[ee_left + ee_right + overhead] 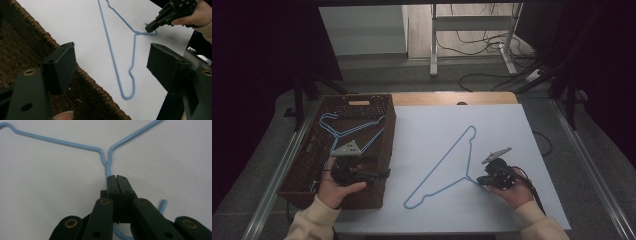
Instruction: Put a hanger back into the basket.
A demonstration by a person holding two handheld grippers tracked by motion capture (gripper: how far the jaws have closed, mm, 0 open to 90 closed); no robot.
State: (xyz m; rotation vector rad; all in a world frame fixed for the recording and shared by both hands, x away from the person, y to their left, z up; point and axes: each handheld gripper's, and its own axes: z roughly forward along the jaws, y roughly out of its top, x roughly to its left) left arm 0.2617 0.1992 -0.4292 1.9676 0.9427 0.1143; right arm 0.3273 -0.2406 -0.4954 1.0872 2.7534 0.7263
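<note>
The blue hanger (447, 167) lies flat on the white sheet (512, 130), right of the wicker basket (384, 165), and the right gripper (116, 177) is pinched tight on its neck just below the hook. The left gripper (111, 62) hovers over the basket's rim, jaws wide apart and empty (more hangers (344, 127) lie inside). Looks like the pickup stage; next it must lift and carry the hanger basketward without the wire swinging loose.

We see grey floor (422, 75), a metal stand (472, 40) with tangled cables (477, 40), and dark curtains (257, 75) on both sides.
</note>
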